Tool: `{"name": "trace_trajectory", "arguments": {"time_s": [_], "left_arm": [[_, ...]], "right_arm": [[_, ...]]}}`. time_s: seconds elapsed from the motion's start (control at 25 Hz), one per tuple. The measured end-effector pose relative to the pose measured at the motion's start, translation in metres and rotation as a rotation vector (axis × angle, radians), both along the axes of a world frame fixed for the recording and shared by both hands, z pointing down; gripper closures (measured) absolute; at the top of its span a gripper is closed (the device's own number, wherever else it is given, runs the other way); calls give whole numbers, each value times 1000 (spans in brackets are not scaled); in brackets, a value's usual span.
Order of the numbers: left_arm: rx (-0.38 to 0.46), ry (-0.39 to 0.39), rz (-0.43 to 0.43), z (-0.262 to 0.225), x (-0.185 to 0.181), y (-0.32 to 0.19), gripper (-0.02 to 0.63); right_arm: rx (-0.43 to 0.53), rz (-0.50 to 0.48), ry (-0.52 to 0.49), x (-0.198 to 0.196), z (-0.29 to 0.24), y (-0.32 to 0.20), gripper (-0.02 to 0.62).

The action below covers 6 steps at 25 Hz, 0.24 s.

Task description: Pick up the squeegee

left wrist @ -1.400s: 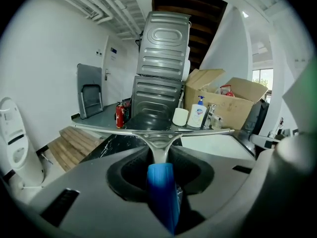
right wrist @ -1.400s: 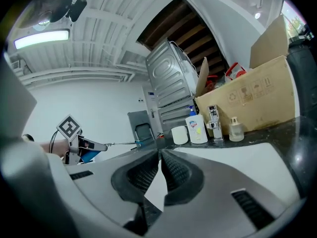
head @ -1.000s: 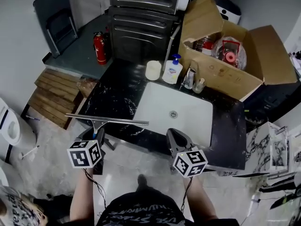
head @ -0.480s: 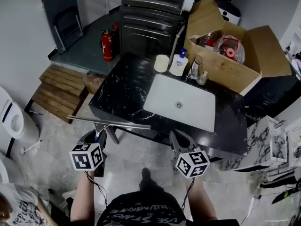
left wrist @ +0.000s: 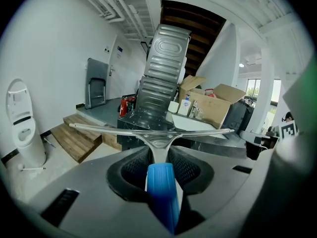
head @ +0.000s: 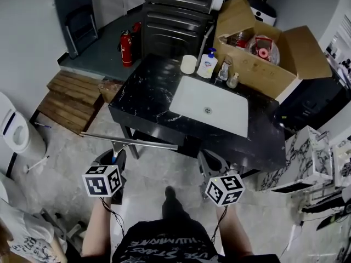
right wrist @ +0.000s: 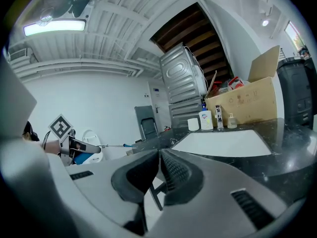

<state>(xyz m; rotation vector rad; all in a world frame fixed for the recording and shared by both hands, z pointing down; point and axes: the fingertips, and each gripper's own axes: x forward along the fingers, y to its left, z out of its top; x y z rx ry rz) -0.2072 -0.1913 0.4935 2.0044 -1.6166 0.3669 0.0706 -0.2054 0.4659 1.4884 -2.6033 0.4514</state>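
Observation:
The squeegee (head: 127, 141) has a long metal blade and a blue handle (left wrist: 162, 192). My left gripper (head: 114, 159) is shut on that handle, and the blade (left wrist: 148, 131) lies crosswise in front of the jaws, over the floor short of the black counter (head: 145, 100). In the left gripper view the handle sits pinched between both pads. My right gripper (head: 211, 165) hangs beside it on the right, its jaws closed together with nothing between them (right wrist: 159, 157). The right gripper view shows the left gripper (right wrist: 74, 148) with the squeegee at the far left.
The black marble counter holds a white sink (head: 211, 105), a soap bottle (head: 207, 66) and a white cup (head: 188, 64). An open cardboard box (head: 263, 59) stands behind it. A red fire extinguisher (head: 126, 47), wooden pallets (head: 68, 102) and a white bin (head: 16, 133) are at the left.
Both grippers and the held squeegee have drawn back from the counter, which now sits farther up in the head view. The grip on the handle is unchanged.

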Motion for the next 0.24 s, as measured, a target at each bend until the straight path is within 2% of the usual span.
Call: {"name": "trace_trajectory", "arguments": {"time_s": [0.24], "left_arm": [[1, -4, 9, 4, 5, 46, 468]], "right_arm": [[-4, -4, 0, 1, 3, 47, 546]]}}
